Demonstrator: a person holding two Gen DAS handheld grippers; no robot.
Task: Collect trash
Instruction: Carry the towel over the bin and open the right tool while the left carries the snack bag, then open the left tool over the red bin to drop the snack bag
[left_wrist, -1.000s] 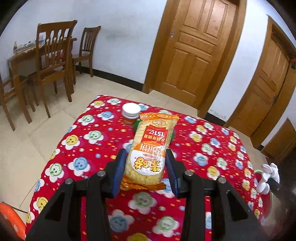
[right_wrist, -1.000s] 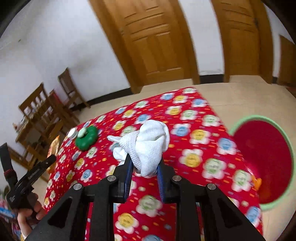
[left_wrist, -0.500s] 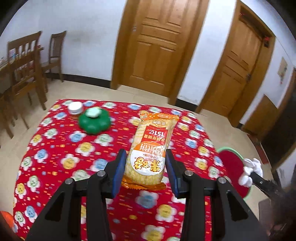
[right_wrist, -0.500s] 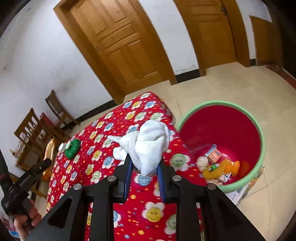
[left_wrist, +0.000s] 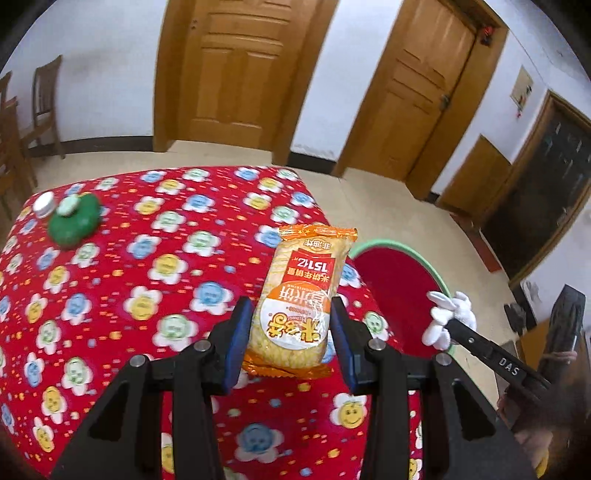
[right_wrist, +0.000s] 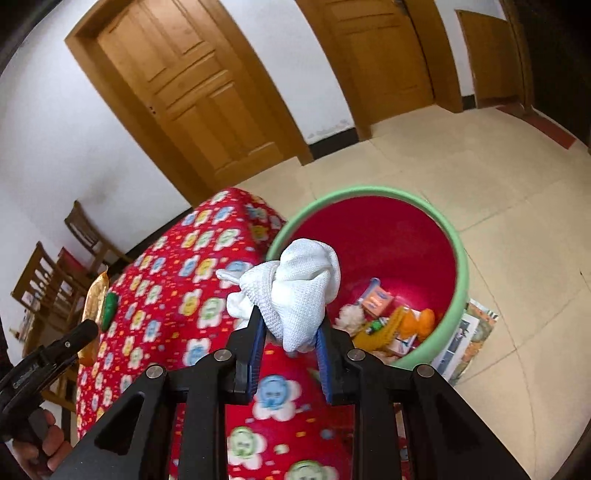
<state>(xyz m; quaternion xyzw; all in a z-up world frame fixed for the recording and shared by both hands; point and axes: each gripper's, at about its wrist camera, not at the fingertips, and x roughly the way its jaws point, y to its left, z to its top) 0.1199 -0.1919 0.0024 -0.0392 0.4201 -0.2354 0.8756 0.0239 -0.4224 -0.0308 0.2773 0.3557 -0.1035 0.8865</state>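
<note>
My left gripper (left_wrist: 291, 325) is shut on an orange and yellow snack packet (left_wrist: 299, 306), held above the red flowered tablecloth (left_wrist: 147, 277) near its right edge. My right gripper (right_wrist: 290, 328) is shut on a crumpled white cloth (right_wrist: 295, 284), held above the table's edge beside the red bin with a green rim (right_wrist: 436, 218). The bin stands on the floor and holds several bits of trash (right_wrist: 391, 321). In the left wrist view the bin (left_wrist: 399, 254) shows past the table, with the right gripper and its cloth (left_wrist: 448, 314) over it.
A green flower-shaped object (left_wrist: 75, 221) and a small white-capped jar (left_wrist: 43, 204) sit at the table's far left. Wooden chairs (right_wrist: 55, 280) stand beyond the table. Wooden doors (left_wrist: 240, 70) line the wall. Papers (right_wrist: 469, 339) lie under the bin.
Both grippers have swung to the right toward the bin with their loads still held. The bin now fills more of the right wrist view and shows in the left wrist view.
</note>
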